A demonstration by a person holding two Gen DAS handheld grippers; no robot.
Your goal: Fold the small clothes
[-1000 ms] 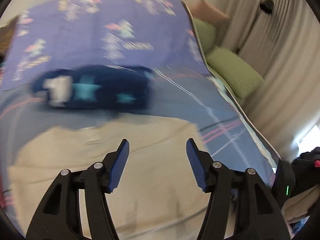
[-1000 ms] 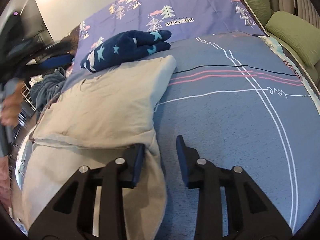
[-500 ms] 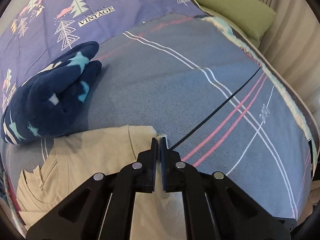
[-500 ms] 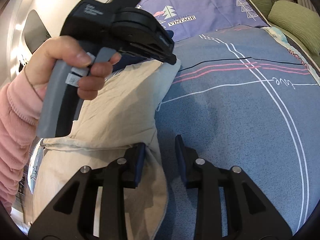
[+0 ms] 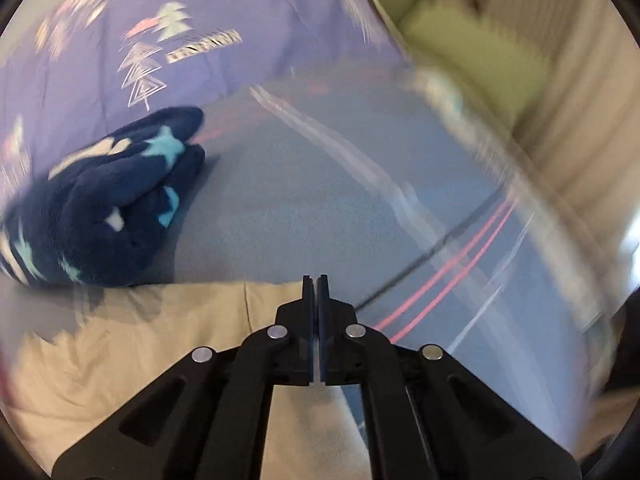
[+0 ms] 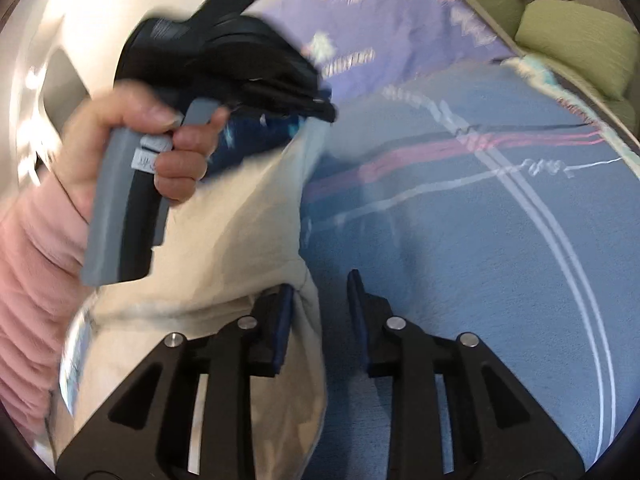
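A: Left gripper (image 5: 315,280)?
B: Jaws pressed together on the far corner of the beige shirt (image 5: 160,340). In the right cam it's lifted off the bed, corner hanging from its tip.
A: Right gripper (image 6: 320,300)?
B: Jaws apart, gripping nothing. The shirt's near edge lies between them, up against the left pad. Left hand (image 6: 132,148) shows in that cam w/ a pink sleeve.
A: Rest of the shirt?
B: Spread on the blue striped bedsheet (image 5: 304,200). Navy star-print bundle (image 5: 100,208) just beyond it, purple blanket (image 5: 240,28) behind. Green pillows (image 6: 576,48) at the far right. Both views blurry.
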